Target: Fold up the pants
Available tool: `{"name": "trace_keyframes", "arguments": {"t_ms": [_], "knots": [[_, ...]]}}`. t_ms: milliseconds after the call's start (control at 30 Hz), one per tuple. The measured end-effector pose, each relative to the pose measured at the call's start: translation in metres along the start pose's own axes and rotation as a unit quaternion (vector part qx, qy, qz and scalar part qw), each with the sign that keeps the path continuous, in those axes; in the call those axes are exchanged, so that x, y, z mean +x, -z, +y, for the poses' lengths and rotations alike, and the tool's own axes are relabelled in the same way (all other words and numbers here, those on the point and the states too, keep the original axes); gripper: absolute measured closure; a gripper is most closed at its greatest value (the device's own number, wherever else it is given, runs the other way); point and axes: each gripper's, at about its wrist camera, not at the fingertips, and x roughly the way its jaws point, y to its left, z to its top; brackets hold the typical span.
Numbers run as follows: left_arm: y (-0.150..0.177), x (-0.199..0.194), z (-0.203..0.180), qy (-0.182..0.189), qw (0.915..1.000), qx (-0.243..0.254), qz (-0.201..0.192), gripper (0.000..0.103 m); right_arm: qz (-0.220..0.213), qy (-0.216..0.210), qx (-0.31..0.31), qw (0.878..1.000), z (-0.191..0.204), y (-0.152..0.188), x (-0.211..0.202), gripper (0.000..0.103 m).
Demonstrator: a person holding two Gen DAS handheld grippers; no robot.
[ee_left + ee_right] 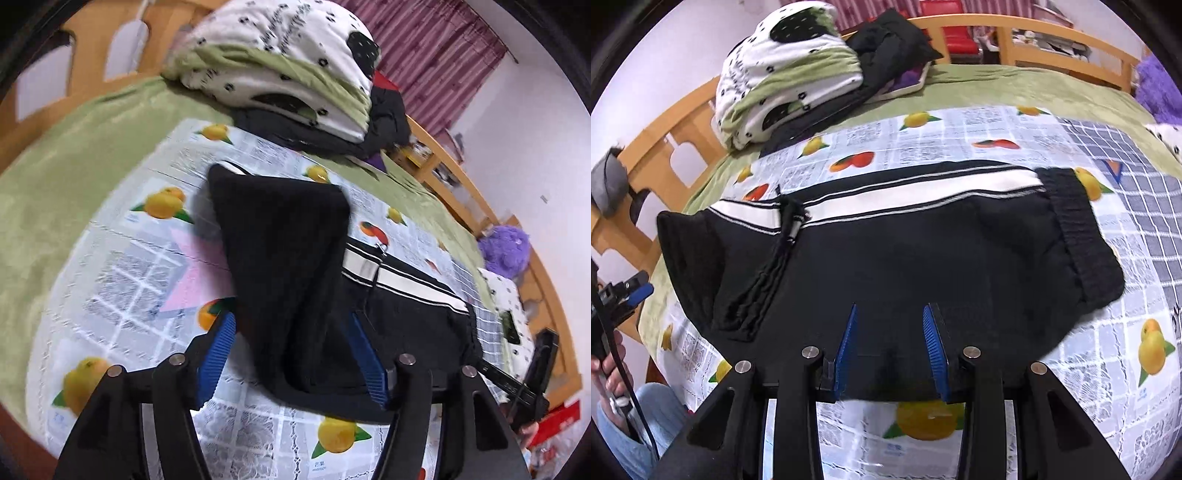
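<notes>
Black pants point(886, 258) with a white side stripe lie folded on a fruit-print cloth point(1108, 295) on the bed. The elastic cuffs point(1082, 236) are at the right, and a drawstring point(786, 229) lies on top at the left. In the left wrist view one end of the pants point(284, 258) stands up between the blue pads. My left gripper point(291, 354) is open around that raised fabric. My right gripper point(890, 347) is open over the near edge of the pants. The left gripper also shows in the right wrist view point(631, 291).
A folded white and green quilt point(783, 70) and dark clothes point(886, 40) sit at the far side of the green bed point(74, 177). A wooden bed rail point(1052, 40) runs behind. A purple plush toy point(506, 251) is at the right.
</notes>
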Motion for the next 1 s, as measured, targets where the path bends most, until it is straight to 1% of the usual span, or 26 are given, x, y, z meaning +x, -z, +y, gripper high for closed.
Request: {"name": "trace_keyframes", "arguments": {"t_ms": [33,67,133,167,233,267,300,333,367,400,467,533,567,600,700,833,933,967,1000], "knots": [[-0.002,0.005,0.0,0.0,1.0,0.003,-0.002,0.041,0.002,0.002,-0.003,1.0,0.002,-0.001,0.002,0.067],[-0.004,0.008,0.001,-0.003,1.0,0.004,-0.006,0.038,0.006,0.005,-0.007,1.0,0.006,-0.002,0.005,0.067],[-0.009,0.014,0.01,-0.027,0.9996,-0.004,-0.011,0.037,0.013,0.011,-0.013,1.0,0.011,-0.003,0.01,0.067],[-0.01,0.017,0.02,-0.029,0.9993,-0.02,-0.007,0.037,0.015,0.014,-0.015,1.0,0.013,-0.003,0.012,0.067],[-0.01,0.021,0.042,-0.022,0.9979,-0.06,-0.002,0.037,0.022,0.02,-0.022,0.999,0.016,-0.004,0.018,0.067],[-0.008,0.023,0.054,-0.028,0.9962,-0.082,-0.002,0.037,0.025,0.022,-0.025,0.999,0.018,-0.004,0.02,0.067],[-0.007,0.024,0.069,-0.048,0.9925,-0.112,-0.003,0.037,0.028,0.024,-0.029,0.999,0.02,-0.005,0.023,0.067],[-0.006,0.025,0.079,-0.059,0.9895,-0.132,-0.003,0.038,0.03,0.026,-0.033,0.999,0.021,-0.005,0.025,0.067],[-0.005,0.025,0.088,-0.058,0.9869,-0.151,-0.001,0.038,0.034,0.027,-0.037,0.998,0.023,-0.005,0.027,0.067],[-0.003,0.025,0.096,-0.049,0.9846,-0.168,0.003,0.038,0.036,0.028,-0.04,0.998,0.024,-0.005,0.029,0.067],[0.003,0.019,0.108,-0.056,0.9799,-0.191,0.004,0.039,0.041,0.03,-0.049,0.997,0.027,-0.003,0.032,0.067],[0.009,0.01,0.117,-0.088,0.9754,-0.202,-0.011,0.039,0.045,0.034,-0.056,0.997,0.028,-0.002,0.034,0.067],[0.01,0.003,0.119,-0.097,0.9743,-0.202,-0.023,0.039,0.046,0.037,-0.059,0.996,0.03,-0.001,0.035,0.067],[0.012,-0.003,0.123,-0.097,0.9744,-0.2,-0.032,0.039,0.048,0.04,-0.062,0.996,0.03,0.0,0.036,0.067],[0.006,0.003,0.132,-0.096,0.9746,-0.201,-0.025,0.039,0.049,0.039,-0.067,0.996,0.031,0.001,0.037,0.067],[0.003,0.027,0.14,-0.073,0.975,-0.21,0.0,0.039,0.048,0.04,-0.073,0.995,0.034,0.001,0.037,0.067],[0.0,0.036,0.137,-0.07,0.9763,-0.205,-0.003,0.039,0.048,0.045,-0.077,0.995,0.035,0.001,0.038,0.067],[-0.001,0.038,0.136,-0.067,0.9769,-0.203,-0.002,0.04,0.049,0.046,-0.077,0.995,0.035,0.001,0.039,0.067],[-0.003,0.042,0.137,-0.06,0.9768,-0.206,-0.001,0.046,0.052,0.047,-0.077,0.995,0.034,0.0,0.04,0.067]]}}
